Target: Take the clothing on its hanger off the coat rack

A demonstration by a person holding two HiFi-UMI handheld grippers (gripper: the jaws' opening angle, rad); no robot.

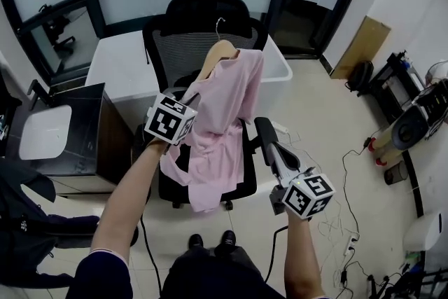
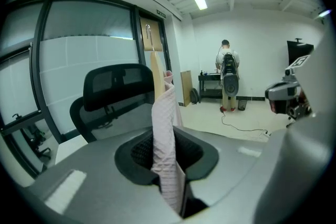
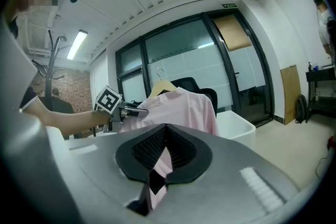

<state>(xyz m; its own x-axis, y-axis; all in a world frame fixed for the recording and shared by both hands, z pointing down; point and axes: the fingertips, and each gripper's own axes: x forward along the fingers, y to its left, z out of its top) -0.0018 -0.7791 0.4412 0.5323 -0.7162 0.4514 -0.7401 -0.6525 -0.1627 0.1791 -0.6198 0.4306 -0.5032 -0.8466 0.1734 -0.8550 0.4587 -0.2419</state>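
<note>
A pink shirt (image 1: 227, 115) hangs on a wooden hanger (image 1: 218, 51) with a wire hook, in the air in front of a black office chair (image 1: 203, 14). My left gripper (image 1: 192, 100) is shut on the shirt's left shoulder. In the left gripper view the pink fabric (image 2: 164, 134) runs up between the pads of the left gripper (image 2: 168, 149) to the hanger (image 2: 156, 73). My right gripper (image 1: 262, 124) points at the shirt's right edge from below, beside it. In the right gripper view the right gripper (image 3: 165, 134) has its pads together, and the shirt (image 3: 184, 107) hangs beyond them.
A white table (image 1: 119, 66) and a white bin (image 1: 280, 63) stand behind the chair. A black cabinet (image 1: 77, 129) is at the left. Cables (image 1: 350, 220) and equipment (image 1: 413, 115) crowd the floor at the right. A coat rack (image 3: 52, 60) stands behind. A person (image 2: 227, 68) stands far off.
</note>
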